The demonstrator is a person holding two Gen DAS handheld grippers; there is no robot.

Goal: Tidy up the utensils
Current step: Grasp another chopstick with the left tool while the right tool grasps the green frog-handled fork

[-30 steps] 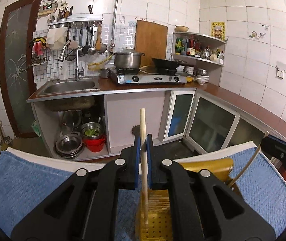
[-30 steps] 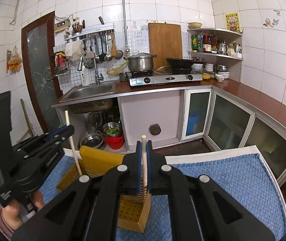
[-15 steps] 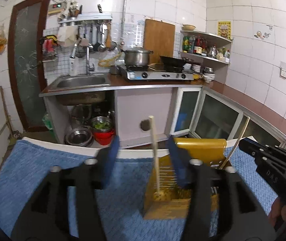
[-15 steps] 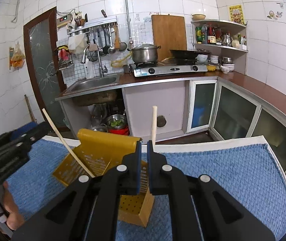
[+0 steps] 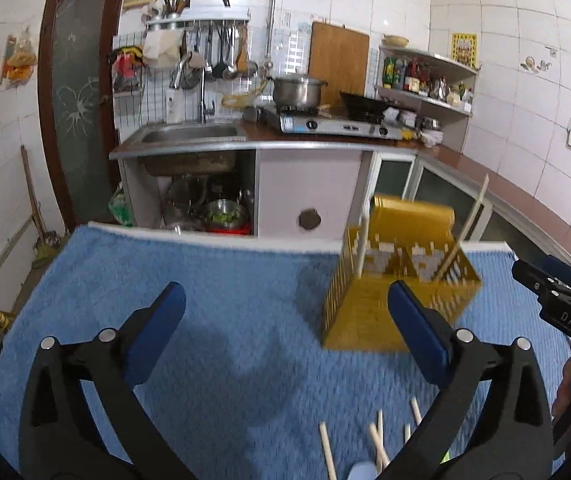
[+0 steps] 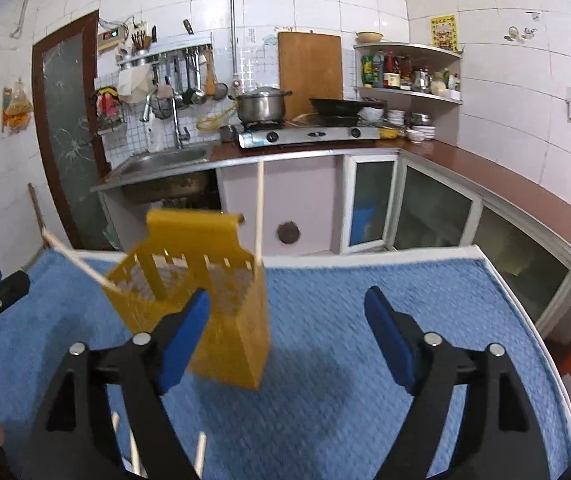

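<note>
While both jaws were spread wide and held nothing, the yellow utensil holder (image 5: pixel 397 280) stood on the blue towel (image 5: pixel 225 300) with two chopsticks (image 5: pixel 463 232) inside; loose chopsticks (image 5: pixel 377 440) lay near the left gripper (image 5: pixel 285 332) and the right gripper (image 6: pixel 285 336).

Loose chopsticks (image 5: pixel 377 438): lower ends cut off by the bottom edge and partly hidden behind the left gripper's (image 5: pixel 285 316) frame.
Pale object (image 5: pixel 361 472): cropped at the bottom edge; identity cannot be told.
Yellow holder (image 6: pixel 221 308): motion-blurred; near left corner hidden behind a blue pad (image 6: pixel 183 334).
Holder interior (image 5: pixel 425 266): chopstick bases hidden by slotted walls.
Right gripper (image 5: pixel 557 292): cut off at the frame's right edge.
Shelf bottles (image 6: pixel 389 68): labels too small to read.
</note>
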